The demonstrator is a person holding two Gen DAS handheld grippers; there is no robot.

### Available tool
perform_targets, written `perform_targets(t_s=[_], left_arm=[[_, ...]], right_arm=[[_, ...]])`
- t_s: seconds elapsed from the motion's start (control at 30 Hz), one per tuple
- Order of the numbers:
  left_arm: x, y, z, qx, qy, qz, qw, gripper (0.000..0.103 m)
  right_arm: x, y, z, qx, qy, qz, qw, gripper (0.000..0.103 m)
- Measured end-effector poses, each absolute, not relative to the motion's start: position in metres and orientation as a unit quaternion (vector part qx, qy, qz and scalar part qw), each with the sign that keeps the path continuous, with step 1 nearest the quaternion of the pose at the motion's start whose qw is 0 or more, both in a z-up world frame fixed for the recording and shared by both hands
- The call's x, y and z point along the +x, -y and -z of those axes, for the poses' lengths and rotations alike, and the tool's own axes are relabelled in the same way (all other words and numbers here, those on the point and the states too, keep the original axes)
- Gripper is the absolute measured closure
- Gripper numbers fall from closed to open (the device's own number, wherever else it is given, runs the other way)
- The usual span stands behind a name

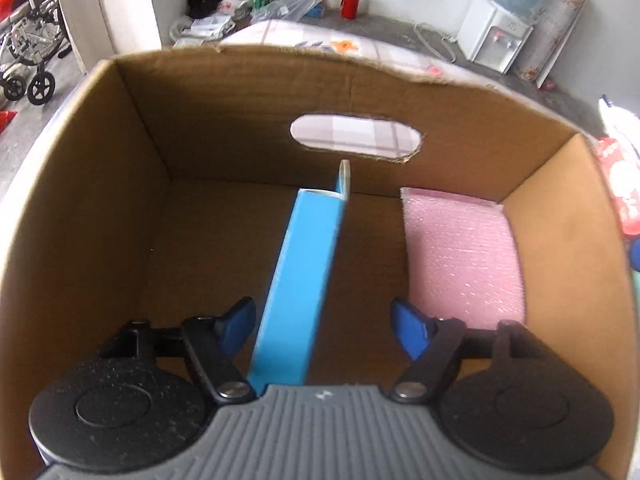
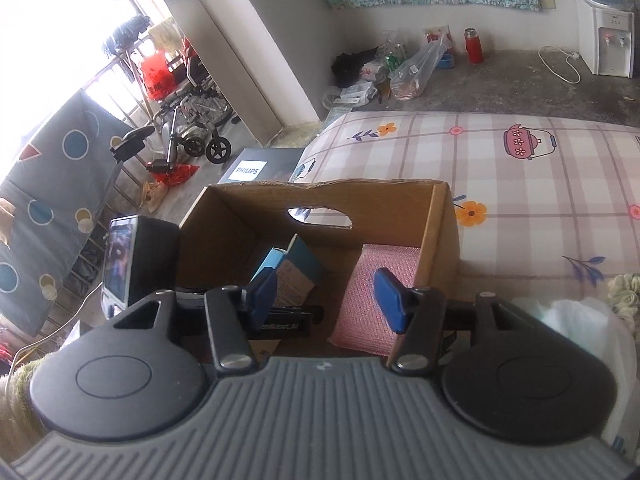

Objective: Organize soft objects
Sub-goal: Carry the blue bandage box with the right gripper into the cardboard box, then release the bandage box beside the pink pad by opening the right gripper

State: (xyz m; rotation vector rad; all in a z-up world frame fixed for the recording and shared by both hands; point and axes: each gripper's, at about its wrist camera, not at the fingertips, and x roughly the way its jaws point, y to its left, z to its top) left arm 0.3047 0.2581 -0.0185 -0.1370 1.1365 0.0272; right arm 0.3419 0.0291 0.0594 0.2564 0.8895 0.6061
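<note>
Where cardboard box (image 1: 120,200) gapes (one): one blue carton (image 1: 304,272), one pink pad (image 1: 460,256).

The blue box's (image 1: 298,280) near end is hidden behind the left gripper (image 1: 324,328).

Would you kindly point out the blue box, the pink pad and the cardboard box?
blue box (image 1: 300,280): left wrist view, long top face.
pink pad (image 1: 460,256): left wrist view, centre.
cardboard box (image 2: 438,236): right wrist view, right wall.

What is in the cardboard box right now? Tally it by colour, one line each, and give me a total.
Blue: 1, the long blue carton standing between the open left tongs.
Pink: 1, the pink bubble-wrap pad lying against the right wall of the cardboard box.
Total: 2
</note>
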Motion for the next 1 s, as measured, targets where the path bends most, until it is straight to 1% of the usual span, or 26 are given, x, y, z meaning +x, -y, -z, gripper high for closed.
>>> perform_targets(t_s=[0.07,0.1,0.13,0.17,0.2,0.23,0.3,0.33,0.4,0.47,0.5,0.53,0.57,0.63,0.7,0.77,0.83,0.87,0.93,1.0], left_arm=[[0.293,-0.261,0.01,-0.043,-0.533,-0.022,0.845,0.028],[0.287,-0.262,0.005,-0.034,-0.528,-0.027,0.848,0.033],[0.281,-0.263,0.0,-0.028,-0.523,-0.028,0.851,0.04],[0.277,-0.262,-0.004,-0.022,-0.52,-0.027,0.854,0.044],[0.273,-0.263,-0.008,-0.018,-0.516,-0.029,0.856,0.055],[0.27,-0.263,-0.012,-0.012,-0.513,-0.035,0.858,0.07],[0.263,-0.258,-0.018,0.011,-0.503,-0.049,0.863,0.081],[0.264,-0.25,-0.019,0.029,-0.495,-0.063,0.866,0.082],[0.264,-0.234,-0.021,0.069,-0.484,-0.078,0.869,0.082],[0.264,-0.224,-0.022,0.077,-0.487,-0.064,0.868,0.081],[0.266,-0.219,-0.022,0.072,-0.491,-0.054,0.867,0.079],[0.271,-0.211,-0.022,0.066,-0.491,-0.045,0.867,0.074],[0.269,-0.207,-0.023,0.06,-0.49,-0.033,0.869,0.073],[0.267,-0.2,-0.026,0.054,-0.487,-0.017,0.872,0.057],[0.261,-0.196,-0.028,0.052,-0.476,0.001,0.878,0.048],[0.257,-0.194,-0.028,0.059,-0.468,0.005,0.882,0.044],[0.254,-0.192,-0.026,0.067,-0.467,-0.003,0.881,0.037],[0.257,-0.189,-0.023,0.069,-0.473,-0.01,0.878,0.035],[0.262,-0.192,-0.016,0.066,-0.499,-0.018,0.864,0.028],[0.266,-0.201,-0.008,0.053,-0.535,-0.012,0.843,0.028]], right_arm=[[0.338,-0.023,-0.06,0.129,-0.42,-0.29,0.85,0.049],[0.335,-0.02,-0.061,0.132,-0.419,-0.291,0.85,0.049],[0.334,-0.018,-0.06,0.134,-0.417,-0.291,0.85,0.048],[0.331,-0.017,-0.062,0.136,-0.417,-0.291,0.85,0.048],[0.329,-0.016,-0.061,0.137,-0.416,-0.291,0.85,0.048],[0.328,-0.015,-0.061,0.137,-0.416,-0.291,0.851,0.048],[0.323,-0.015,-0.061,0.136,-0.413,-0.291,0.852,0.048],[0.323,-0.016,-0.06,0.135,-0.413,-0.29,0.853,0.048],[0.32,-0.015,-0.061,0.135,-0.412,-0.289,0.853,0.048],[0.318,-0.014,-0.061,0.135,-0.413,-0.289,0.853,0.048],[0.318,-0.014,-0.061,0.134,-0.412,-0.289,0.854,0.048],[0.317,-0.013,-0.061,0.133,-0.412,-0.288,0.854,0.048],[0.316,-0.012,-0.061,0.133,-0.412,-0.286,0.855,0.048],[0.315,-0.009,-0.06,0.134,-0.414,-0.283,0.855,0.048],[0.313,-0.006,-0.059,0.135,-0.416,-0.28,0.855,0.048],[0.312,-0.003,-0.058,0.137,-0.417,-0.278,0.854,0.048],[0.311,-0.002,-0.058,0.139,-0.418,-0.277,0.854,0.048],[0.31,-0.001,-0.058,0.139,-0.418,-0.278,0.854,0.048],[0.31,-0.001,-0.057,0.141,-0.418,-0.279,0.853,0.048],[0.309,-0.002,-0.057,0.143,-0.418,-0.281,0.852,0.048]])
